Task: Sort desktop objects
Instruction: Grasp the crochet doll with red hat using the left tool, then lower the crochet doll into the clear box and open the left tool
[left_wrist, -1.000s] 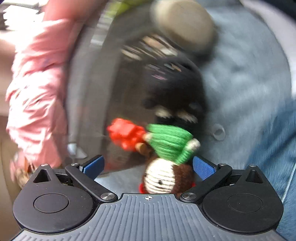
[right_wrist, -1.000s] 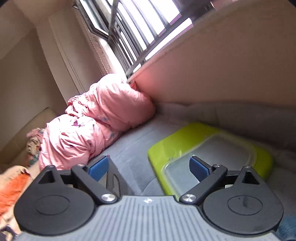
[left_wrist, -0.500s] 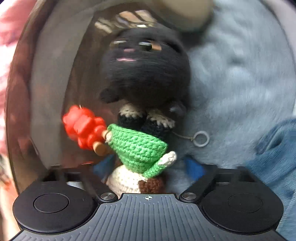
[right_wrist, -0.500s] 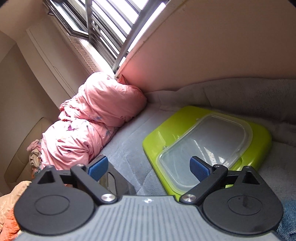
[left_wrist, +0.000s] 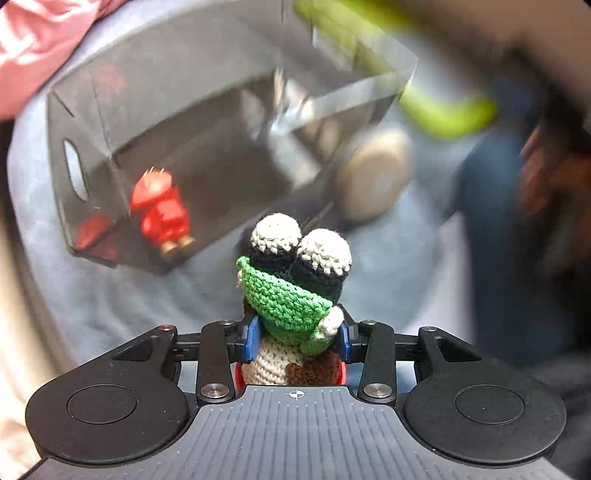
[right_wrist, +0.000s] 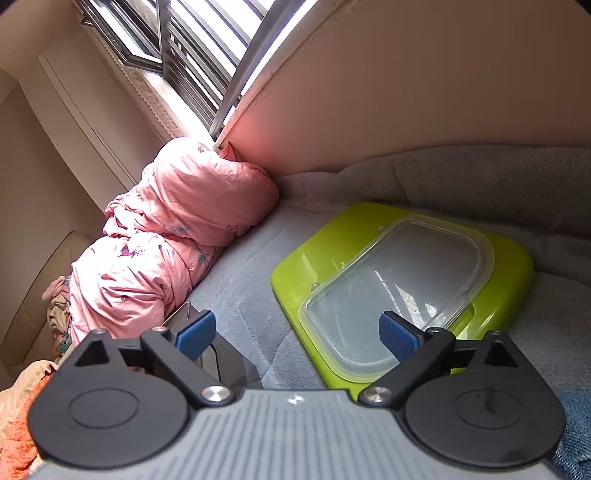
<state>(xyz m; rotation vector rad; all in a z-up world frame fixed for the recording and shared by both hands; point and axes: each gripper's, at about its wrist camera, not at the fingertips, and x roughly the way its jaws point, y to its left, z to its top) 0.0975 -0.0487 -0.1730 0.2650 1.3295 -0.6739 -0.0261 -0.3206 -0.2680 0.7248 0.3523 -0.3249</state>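
My left gripper (left_wrist: 297, 338) is shut on a crocheted doll (left_wrist: 291, 295) in a green top, held feet-forward above the grey blanket. Ahead of it stands a dark smoky transparent box (left_wrist: 207, 122), with a red bead charm (left_wrist: 162, 212) seen at its near left corner. A beige round object (left_wrist: 373, 173) lies to the right of the box. My right gripper (right_wrist: 297, 334) is open and empty, hovering before a lime-green tray (right_wrist: 513, 266) that carries a clear plastic lid (right_wrist: 399, 291).
A pink quilt (right_wrist: 173, 236) is piled at the left against the wall and shows at the left wrist view's top left (left_wrist: 40, 40). The dark box's corner (right_wrist: 221, 358) sits under my right gripper. Blue denim (left_wrist: 509, 258) lies at the right.
My left gripper closed on the doll and pulled back with it, away from the dark box. The right view tilted down slightly toward the green tray.
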